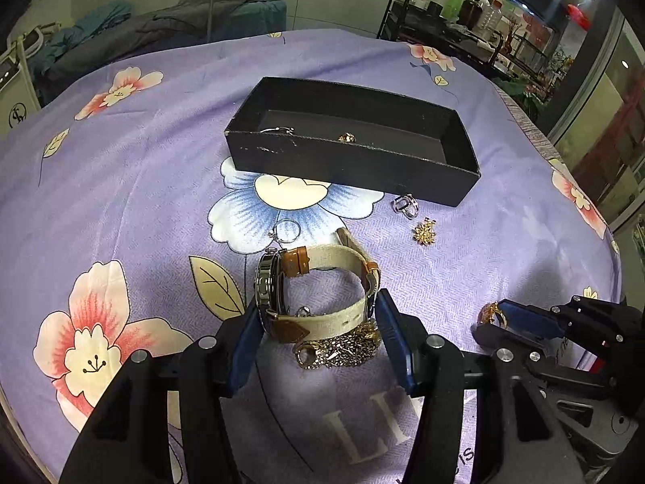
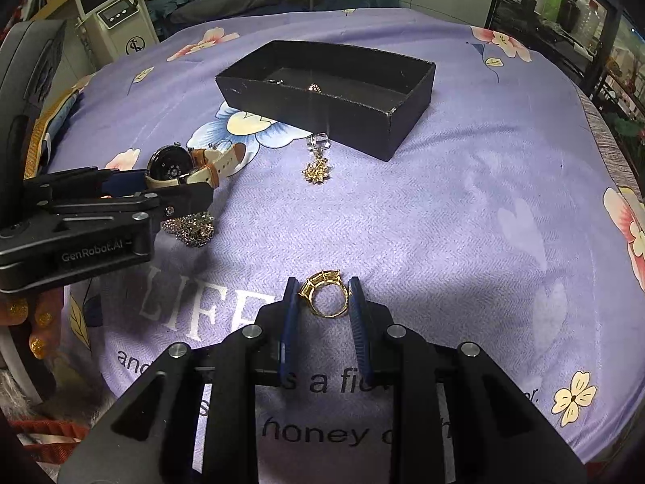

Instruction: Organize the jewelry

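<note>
My left gripper (image 1: 318,314) is shut on a watch (image 1: 318,282) with a cream and tan strap, its dark face turned left; it also shows in the right wrist view (image 2: 189,169). A gold chain pile (image 1: 342,349) lies just under it. My right gripper (image 2: 324,294) is shut on a gold ring (image 2: 326,292), just above the cloth. The black box (image 1: 354,161) stands beyond, holding a silver ring (image 1: 278,130) and a small gold piece (image 1: 346,137).
A silver ring (image 1: 287,230), a silver clasp ring (image 1: 405,205) and a gold flower brooch (image 1: 425,233) lie on the purple floral cloth (image 1: 141,185) in front of the box. A shelf of bottles (image 1: 463,0) stands at the back right.
</note>
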Motion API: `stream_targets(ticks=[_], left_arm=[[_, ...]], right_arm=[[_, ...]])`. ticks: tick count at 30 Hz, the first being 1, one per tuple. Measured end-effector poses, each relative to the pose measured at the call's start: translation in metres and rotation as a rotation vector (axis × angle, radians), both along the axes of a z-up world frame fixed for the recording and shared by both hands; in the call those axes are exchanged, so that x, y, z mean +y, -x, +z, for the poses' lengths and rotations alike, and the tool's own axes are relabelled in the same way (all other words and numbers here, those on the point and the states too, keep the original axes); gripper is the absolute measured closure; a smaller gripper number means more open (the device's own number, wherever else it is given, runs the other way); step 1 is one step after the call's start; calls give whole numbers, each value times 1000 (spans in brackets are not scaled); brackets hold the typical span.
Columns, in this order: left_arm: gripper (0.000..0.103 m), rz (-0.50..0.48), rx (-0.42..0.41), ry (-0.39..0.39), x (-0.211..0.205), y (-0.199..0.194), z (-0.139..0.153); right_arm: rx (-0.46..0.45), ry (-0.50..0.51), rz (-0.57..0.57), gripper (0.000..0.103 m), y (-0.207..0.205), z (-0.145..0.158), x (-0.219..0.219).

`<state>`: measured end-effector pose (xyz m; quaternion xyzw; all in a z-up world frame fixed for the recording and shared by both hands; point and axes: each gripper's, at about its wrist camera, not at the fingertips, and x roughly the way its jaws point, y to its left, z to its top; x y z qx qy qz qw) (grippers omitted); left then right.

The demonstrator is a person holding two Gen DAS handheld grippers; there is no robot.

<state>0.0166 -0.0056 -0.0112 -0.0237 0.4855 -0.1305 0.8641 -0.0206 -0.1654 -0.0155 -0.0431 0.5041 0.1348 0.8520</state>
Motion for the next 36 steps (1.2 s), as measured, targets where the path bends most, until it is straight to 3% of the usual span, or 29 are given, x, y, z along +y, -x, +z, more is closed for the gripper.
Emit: stream_targets(ticks=[11,19,26,33,35,36], left_arm=[[50,28,-7,28,11,-3,5],[50,-2,-67,2,2,-12,24],[50,-16,-125,-23,0,-38,40],[50,-21,-170,-46,-3,-67,49],[66,-17,-184,-51,-3,-75,52],[67,-18,-188,-59,-4,-79,54]], right_arm=[[-13,-39,12,78,-2,11,4],[-58,-44,35,78,-15,27,10],[-119,-43,46,78,-50,50,10],[-119,-91,16,78,-92,58,1],[-119,-94,3,78,-102,58,-2],[-122,-93,-4,78,-106,58,-4]])
